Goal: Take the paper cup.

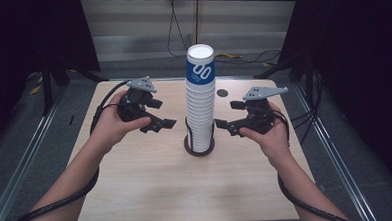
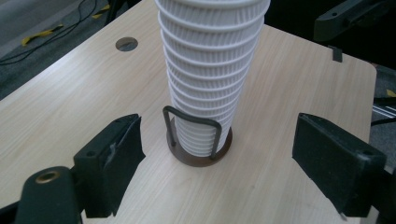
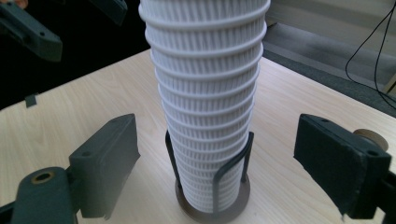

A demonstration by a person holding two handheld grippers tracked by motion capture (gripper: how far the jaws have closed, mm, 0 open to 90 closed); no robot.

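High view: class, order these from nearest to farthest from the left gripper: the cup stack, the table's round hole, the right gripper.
1. Cup stack: just right of the left gripper, at the table's centre.
2. Right gripper: on the stack's far side, facing it.
3. Round hole: behind and right of the stack; it is close to the right gripper's rank, so this order is tentative.

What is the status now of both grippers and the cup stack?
Left gripper open, empty, left of cup stack. Right gripper open, empty, on its right. Stack upright in wire holder, blue cup on top. Nothing in the way.
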